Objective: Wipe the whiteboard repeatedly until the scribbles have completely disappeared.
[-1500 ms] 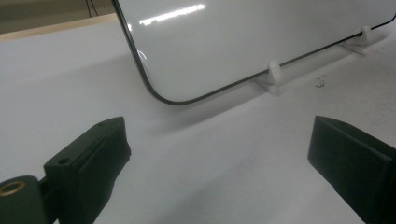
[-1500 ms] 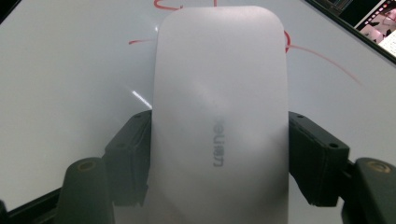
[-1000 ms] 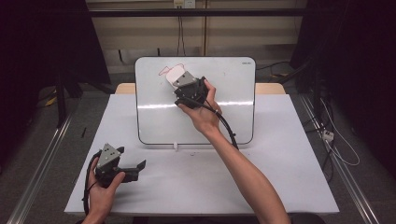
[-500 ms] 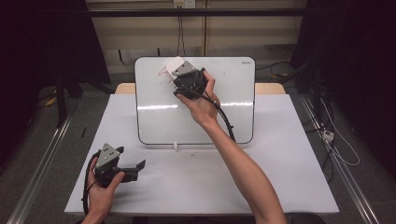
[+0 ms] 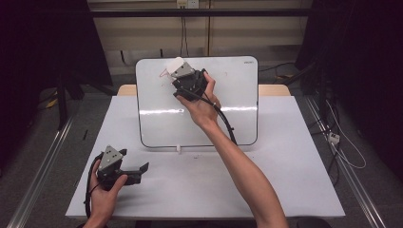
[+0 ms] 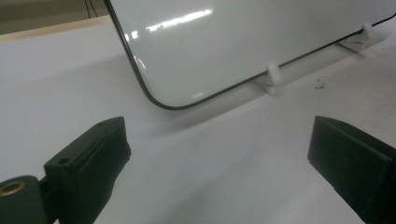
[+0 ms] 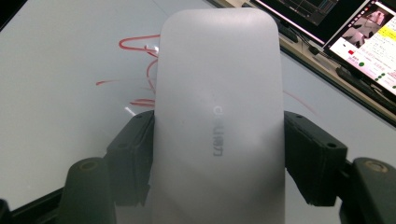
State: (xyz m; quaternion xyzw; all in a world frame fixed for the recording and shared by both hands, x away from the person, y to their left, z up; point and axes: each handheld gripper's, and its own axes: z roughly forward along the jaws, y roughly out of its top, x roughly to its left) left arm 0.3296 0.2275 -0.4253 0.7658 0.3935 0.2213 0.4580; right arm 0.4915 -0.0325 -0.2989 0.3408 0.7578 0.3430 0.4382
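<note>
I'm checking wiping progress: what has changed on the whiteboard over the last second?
The right tool, shut on the white eraser, has slid up and to the left across the whiteboard, over the red marks near its top. The left tool stayed open, resting on the table. The board has not shifted.
</note>
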